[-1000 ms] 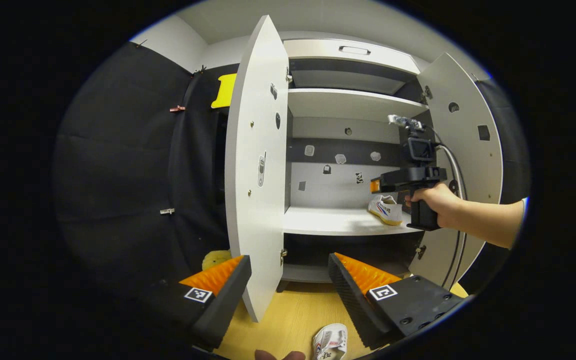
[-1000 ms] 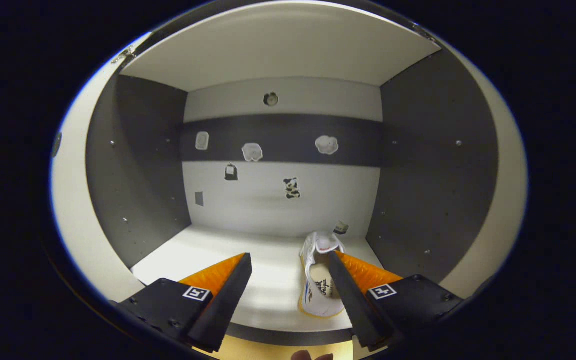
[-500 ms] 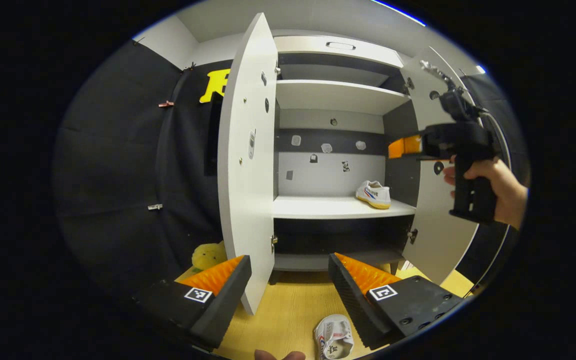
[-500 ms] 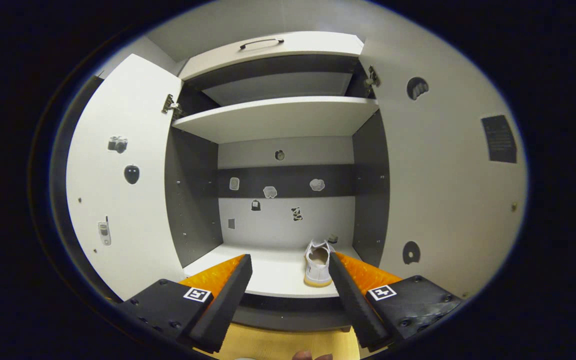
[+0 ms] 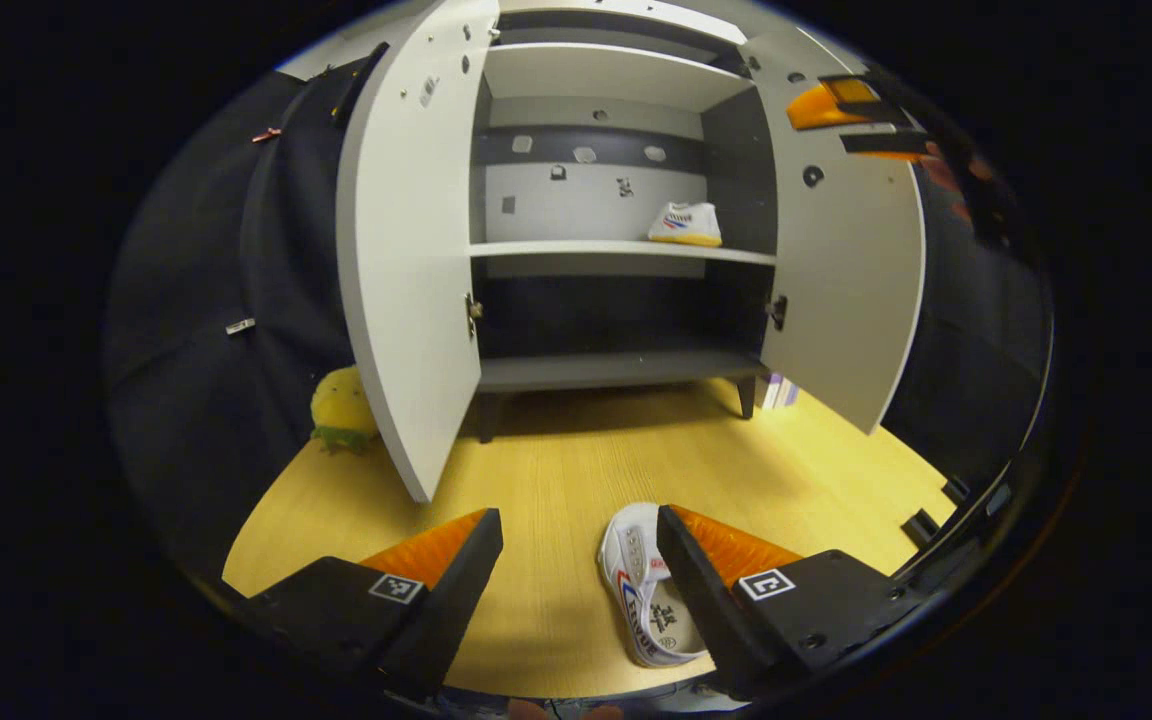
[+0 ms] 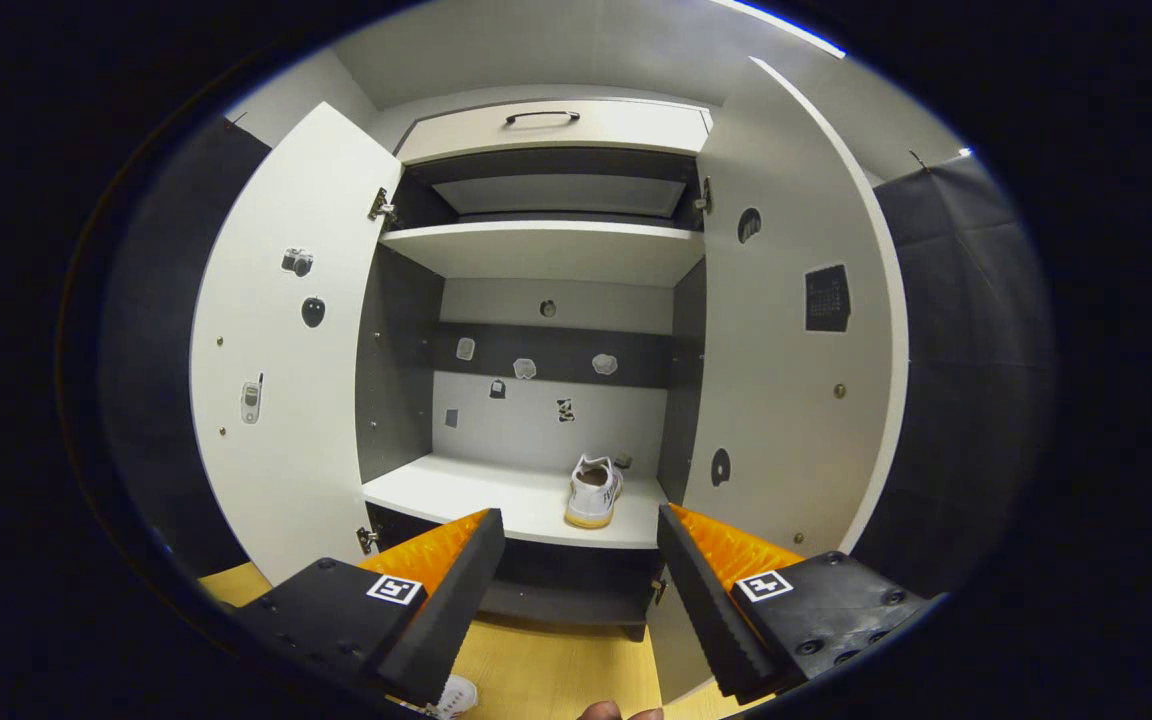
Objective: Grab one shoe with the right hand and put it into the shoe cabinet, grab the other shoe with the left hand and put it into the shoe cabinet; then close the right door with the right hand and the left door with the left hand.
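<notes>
Shoe, second of the pair [image 5: 648, 598]: item lying on the yellow wood floor [image 5: 556, 470] in front of the shoe cabinet [image 5: 626, 370], seen in the left gripper view just inside the left gripper [image 5: 579, 560], beside its right-hand finger and partly hidden behind it, not held. Jaws of that gripper stand wide apart with nothing between the pads. Same view lists the first shoe [image 5: 685, 224] on the middle shelf [image 5: 576, 248] toward the right wall, the left door [image 5: 406, 240] and the right door [image 5: 846, 260] both swung open, a yellow plush toy [image 5: 341, 410] on the floor beside the left door, and the right gripper [image 5: 851, 105] blurred at upper right, well away from the shelf. Right gripper view: right gripper [image 6: 581, 560] with jaws apart and empty, facing the open cabinet from outside; first shoe [image 6: 593, 492] resting upright on the shelf [image 6: 456, 490], heel toward the camera; doors [image 6: 276, 370] and [image 6: 796, 380] open on either side (a scrap of the floor shoe [image 6: 456, 693] shows at the bottom edge). Step judged in hand: right-hand placement done, left-hand pickup beginning. Next move calls for lowering the left gripper and shifting it so the shoe's upper sits between both fingers, then closing on it.
</notes>
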Demonstrator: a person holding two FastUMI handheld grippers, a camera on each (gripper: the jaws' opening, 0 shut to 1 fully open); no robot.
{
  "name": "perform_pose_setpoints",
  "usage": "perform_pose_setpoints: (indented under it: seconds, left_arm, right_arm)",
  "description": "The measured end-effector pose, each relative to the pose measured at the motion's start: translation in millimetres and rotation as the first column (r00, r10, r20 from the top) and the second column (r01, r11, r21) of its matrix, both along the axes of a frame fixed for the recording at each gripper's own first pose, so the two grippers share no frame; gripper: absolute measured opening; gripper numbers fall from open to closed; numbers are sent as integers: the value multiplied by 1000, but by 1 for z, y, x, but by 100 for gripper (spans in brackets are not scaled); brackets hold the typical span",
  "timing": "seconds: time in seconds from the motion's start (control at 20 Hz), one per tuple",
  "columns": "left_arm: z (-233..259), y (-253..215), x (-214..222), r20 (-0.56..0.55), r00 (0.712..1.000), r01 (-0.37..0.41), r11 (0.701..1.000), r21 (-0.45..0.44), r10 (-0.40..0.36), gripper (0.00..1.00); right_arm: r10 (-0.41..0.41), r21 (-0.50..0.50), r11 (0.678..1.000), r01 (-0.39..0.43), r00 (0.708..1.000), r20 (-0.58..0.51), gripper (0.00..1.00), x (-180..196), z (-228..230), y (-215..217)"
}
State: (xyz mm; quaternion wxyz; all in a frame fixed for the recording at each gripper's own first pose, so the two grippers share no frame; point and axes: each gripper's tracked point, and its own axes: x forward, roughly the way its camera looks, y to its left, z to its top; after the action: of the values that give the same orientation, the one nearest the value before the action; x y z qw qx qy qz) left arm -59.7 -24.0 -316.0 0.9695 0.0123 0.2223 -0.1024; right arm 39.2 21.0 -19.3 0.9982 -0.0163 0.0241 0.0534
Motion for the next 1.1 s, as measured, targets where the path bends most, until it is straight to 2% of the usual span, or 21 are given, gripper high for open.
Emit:
perform_pose_setpoints:
  seconds: [0.2,0.45,0.65,0.75,0.85,0.9,1.0,1.1]
  left_arm:
    - [-46,-18,-17,-57,997,60,998,24,-59,98]
    - [-92,-32,-8,-110,992,62,998,4,-61,96]
    - [-120,-40,13,-126,990,56,998,-20,-59,83]
    - [-131,-45,23,-128,989,70,997,-19,-71,72]
    - [-142,-50,31,-151,985,83,996,-13,-84,57]
    - [-144,-50,35,-157,985,71,997,7,-69,41]
    - [-146,-39,44,-165,986,36,997,75,-23,24]
    - [-149,-35,49,-207,978,24,995,94,-4,11]
  right_arm:
    - [-35,14,999,35,999,-24,98,-7,-6,-20]
    - [-54,16,998,54,998,-33,98,-18,-5,-38]
    - [-70,-5,998,70,997,-22,98,-26,2,-56]
    - [-73,-27,997,73,997,-3,98,-29,6,-66]
    - [-72,-51,996,73,997,15,98,-33,8,-73]
    - [-70,-58,996,71,997,19,98,-34,9,-76]
    - [-76,-68,995,77,997,15,98,-36,6,-82]
    - [-84,-71,994,84,996,8,98,-35,4,-88]
